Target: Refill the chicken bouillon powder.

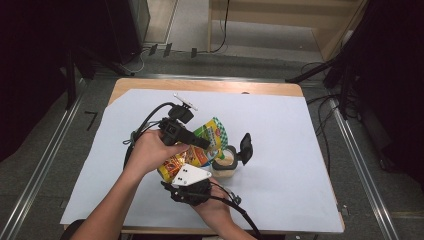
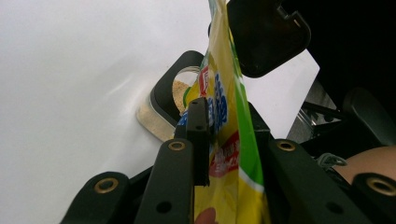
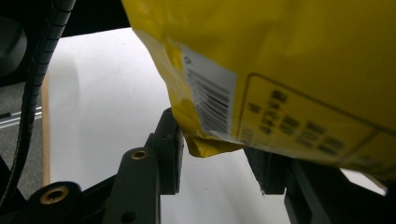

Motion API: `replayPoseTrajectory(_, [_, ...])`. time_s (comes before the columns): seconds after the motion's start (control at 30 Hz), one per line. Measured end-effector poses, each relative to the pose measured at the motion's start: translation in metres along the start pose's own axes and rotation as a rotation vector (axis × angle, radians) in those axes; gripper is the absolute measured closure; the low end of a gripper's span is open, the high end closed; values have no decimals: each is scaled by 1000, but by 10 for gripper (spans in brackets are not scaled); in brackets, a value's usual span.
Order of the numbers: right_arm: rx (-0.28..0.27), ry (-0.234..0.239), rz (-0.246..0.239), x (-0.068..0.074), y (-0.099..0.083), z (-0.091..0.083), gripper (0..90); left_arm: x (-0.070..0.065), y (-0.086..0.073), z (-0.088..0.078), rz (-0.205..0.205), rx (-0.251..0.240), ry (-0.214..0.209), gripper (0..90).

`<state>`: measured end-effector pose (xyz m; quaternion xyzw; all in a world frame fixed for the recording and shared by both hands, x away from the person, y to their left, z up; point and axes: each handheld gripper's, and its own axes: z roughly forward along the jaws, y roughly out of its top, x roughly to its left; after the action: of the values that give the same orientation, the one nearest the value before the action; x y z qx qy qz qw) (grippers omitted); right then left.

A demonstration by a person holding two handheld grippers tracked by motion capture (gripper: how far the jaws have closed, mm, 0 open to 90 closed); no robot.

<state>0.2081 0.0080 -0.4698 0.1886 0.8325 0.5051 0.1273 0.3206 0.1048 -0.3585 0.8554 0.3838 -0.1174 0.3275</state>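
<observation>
Snack pouch [image 1: 197,150], yellow and green, hangs tilted over an open jar [image 1: 224,162] of pale powder on the counter [image 1: 280,125]. The left hand-held gripper [image 2: 224,128] is clamped on the pouch's upper part; the right hand-held gripper [image 3: 217,154] has jaws apart around its bottom corner. To pour cleanly, keep the pouch mouth right above the jar opening and raise the bottom slowly.

Paper-covered table [image 1: 280,90], open jar [image 1: 224,162]

A pouch [image 1: 200,150] was held over a sheet [image 1: 280,130] laid on the table [image 1: 150,84], between the left gripper [image 1: 202,142] behind it and the right gripper [image 1: 189,186] in front. A jar [image 1: 225,162] stood just right of it, with its lid [image 1: 246,146] raised to the right.
</observation>
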Motion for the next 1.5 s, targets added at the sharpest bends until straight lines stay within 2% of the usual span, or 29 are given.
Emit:
replayPoseTrajectory(0.27, [0,14,29,0,-3,2,598,1,-1,1,-4,5,-8,791])
replayPoseTrajectory(0.4, [-13,28,42,-1,1,-1,594,0,0,-4,-12,-14,-14,779])
replayPoseTrajectory(0.5, [-33,43,70,-4,7,-6,589,-1,1,-12,-25,-58,-34,746])
replayPoseTrajectory(0.67, [-51,50,96,-10,14,-13,589,-2,1,-13,-20,-68,-14,758])
replayPoseTrajectory(0.87, [-38,35,70,-9,14,-11,588,-1,1,-13,-21,-63,-12,765])
replayPoseTrajectory(1.03, [-37,31,71,-7,14,-11,587,-2,1,-12,-18,-62,-12,771])
replayPoseTrajectory(1.3, [-24,29,52,-5,14,-10,586,-3,0,-13,18,-57,17,815])
replayPoseTrajectory(1.5, [-12,19,33,-4,12,-7,586,0,1,-10,19,-45,12,826])
